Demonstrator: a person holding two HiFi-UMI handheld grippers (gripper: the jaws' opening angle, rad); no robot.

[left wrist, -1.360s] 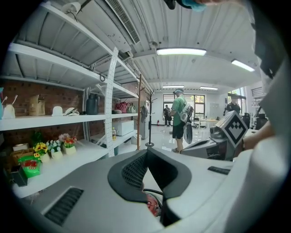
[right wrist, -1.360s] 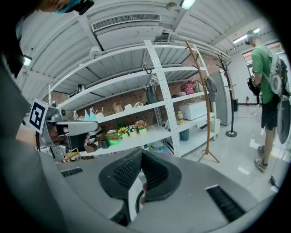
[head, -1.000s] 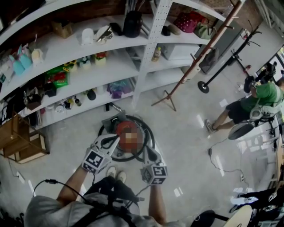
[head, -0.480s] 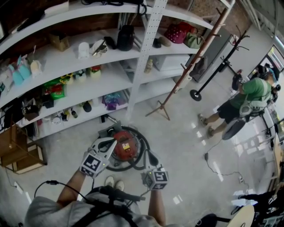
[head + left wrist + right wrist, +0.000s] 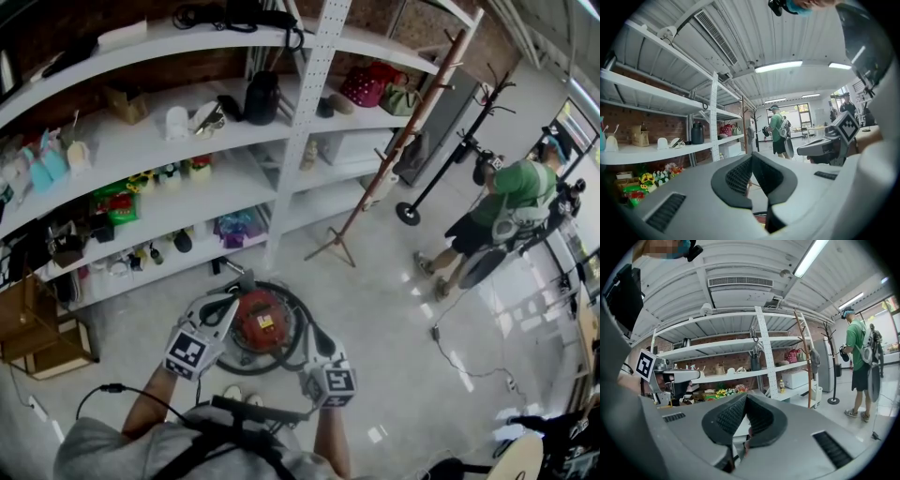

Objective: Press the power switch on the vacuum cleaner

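Observation:
The vacuum cleaner (image 5: 260, 323) is a round red canister on the floor by my feet, ringed by its black hose (image 5: 298, 339). In the head view my left gripper (image 5: 238, 298) hangs over the canister's left edge. My right gripper (image 5: 311, 330) is over the hose at its right side. Both point forward, and neither visibly touches the red top. In the left gripper view the left gripper (image 5: 751, 160) has its black pads closed together, with nothing between them. The right gripper (image 5: 746, 398) looks the same in its own view. I cannot make out the power switch.
White shelving (image 5: 141, 141) with small goods stands just beyond the vacuum, on a perforated post (image 5: 302, 122). A wooden coat stand (image 5: 389, 155) leans to the right. A person in a green shirt (image 5: 511, 202) stands far right. A wooden crate (image 5: 33, 328) sits at the left, and cables (image 5: 459, 361) cross the floor.
The head view has tilted up, so the vacuum and both grippers sit lower in the frame. Both grippers stay over the vacuum. The person in green has stepped farther away.

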